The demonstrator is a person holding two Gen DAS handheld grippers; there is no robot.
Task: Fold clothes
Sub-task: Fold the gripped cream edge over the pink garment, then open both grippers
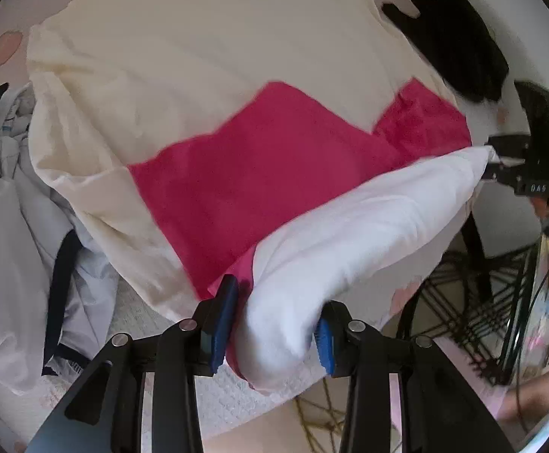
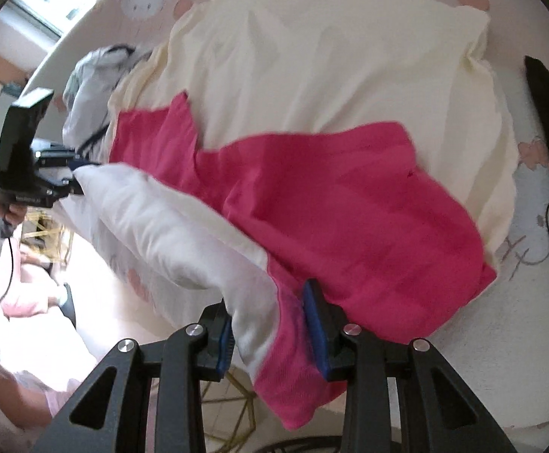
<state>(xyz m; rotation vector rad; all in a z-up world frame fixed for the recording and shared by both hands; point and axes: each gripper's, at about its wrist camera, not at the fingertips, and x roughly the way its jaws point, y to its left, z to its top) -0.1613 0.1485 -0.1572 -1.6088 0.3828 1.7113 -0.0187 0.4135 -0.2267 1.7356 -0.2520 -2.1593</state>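
Both tongs, left tongs (image 1: 274, 324) and right tongs (image 2: 270, 324), grip the shirt (image 1: 274, 173) hem; they should carry it evenly, keeping the fold taut and straight.

Cream-and-magenta garment (image 1: 274, 173) spread flat, near hem lifted, white inside showing

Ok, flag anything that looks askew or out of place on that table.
The pink-and-cream garment lies crooked, its pink edge stepped. Both the left gripper and the right gripper pinch its lifted edge. A crumpled white garment lies heaped beside it, unfolded.
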